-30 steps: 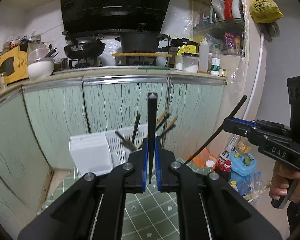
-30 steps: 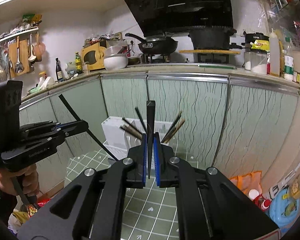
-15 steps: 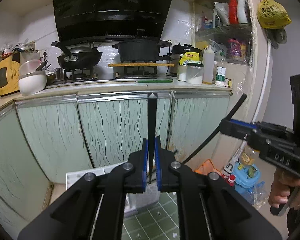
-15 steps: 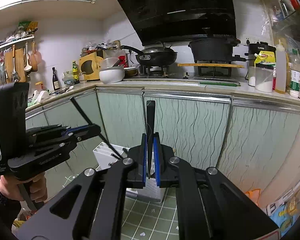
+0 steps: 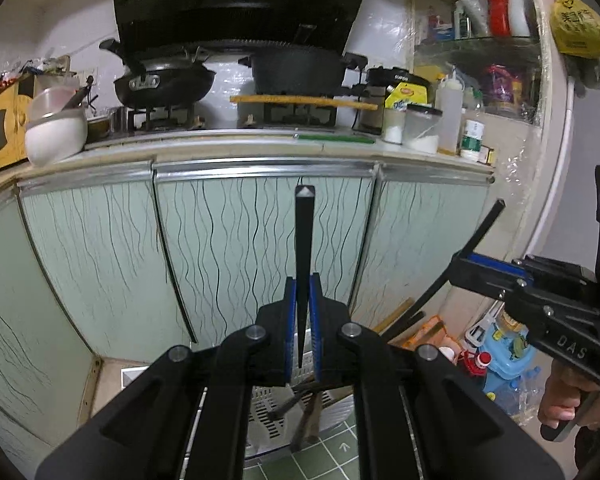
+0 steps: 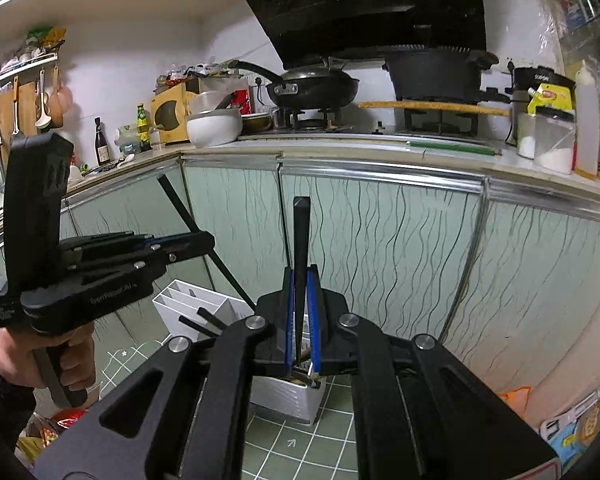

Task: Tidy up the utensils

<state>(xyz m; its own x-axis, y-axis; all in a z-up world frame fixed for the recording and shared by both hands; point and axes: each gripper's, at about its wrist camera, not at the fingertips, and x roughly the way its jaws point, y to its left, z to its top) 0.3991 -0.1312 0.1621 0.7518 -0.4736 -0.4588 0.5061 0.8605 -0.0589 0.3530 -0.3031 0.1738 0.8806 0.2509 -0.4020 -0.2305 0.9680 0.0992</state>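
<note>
Below me the white utensil caddy (image 6: 204, 308) already holds several chopsticks, so I judge sorting partly done. My left hand-held gripper (image 5: 302, 320) is clamped on one black chopstick (image 5: 303, 240), my right hand-held gripper (image 6: 301, 320) on another (image 6: 301, 240); both remain to be dropped in.

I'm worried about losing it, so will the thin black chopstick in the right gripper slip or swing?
The thin black chopstick looks stiff, probably light. The right gripper pinches only its lower end, so it may pivot. Its smooth taper might slip.
</note>
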